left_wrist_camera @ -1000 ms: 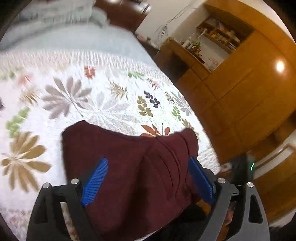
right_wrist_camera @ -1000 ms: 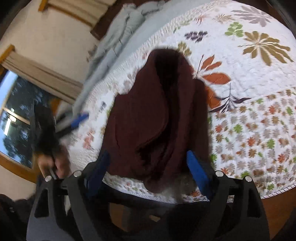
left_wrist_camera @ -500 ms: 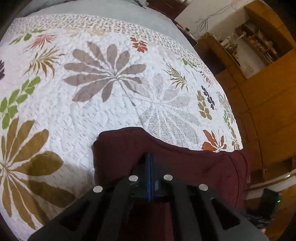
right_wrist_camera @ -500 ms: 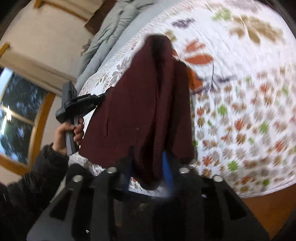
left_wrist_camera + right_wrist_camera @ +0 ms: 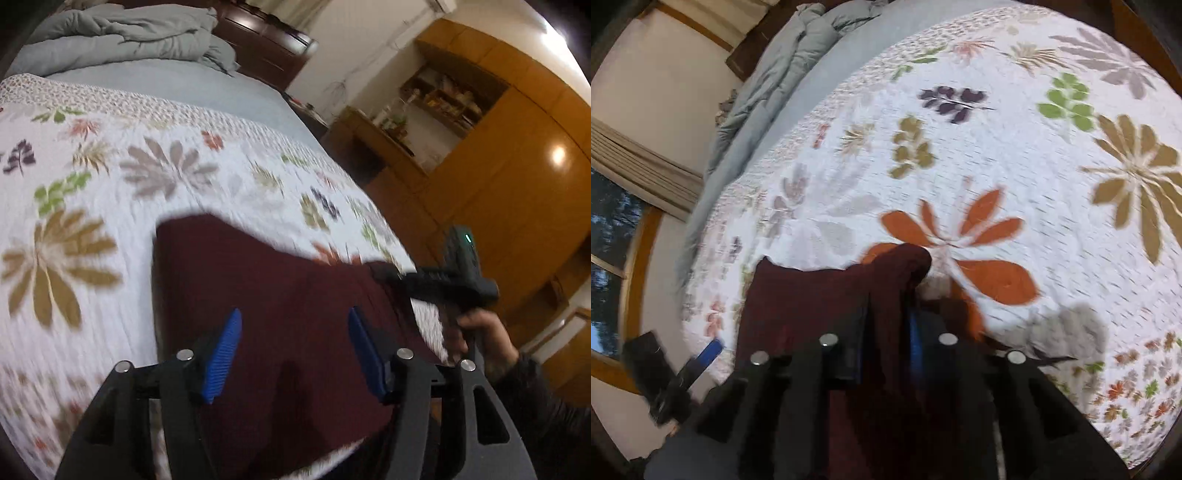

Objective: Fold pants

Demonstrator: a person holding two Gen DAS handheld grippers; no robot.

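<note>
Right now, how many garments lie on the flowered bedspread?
1: the maroon pants, near the edge of the bedspread, between the left gripper's opening jaws. The right gripper is closing on a fold. Others may be hidden.

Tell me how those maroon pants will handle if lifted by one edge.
Probably floppy: the maroon pants already bunch between the closing right claw. They will likely sag and drag across the quilt. The opening left claw grips nothing.

This is a bedroom in a home. A bed [image 5: 229,92] carries a white quilt [image 5: 110,229] printed with leaves, a rumpled grey duvet [image 5: 122,33] lies at its head, a wooden wardrobe [image 5: 517,177] lines one wall, and a curtained window [image 5: 613,236] stands beside the bed.
</note>
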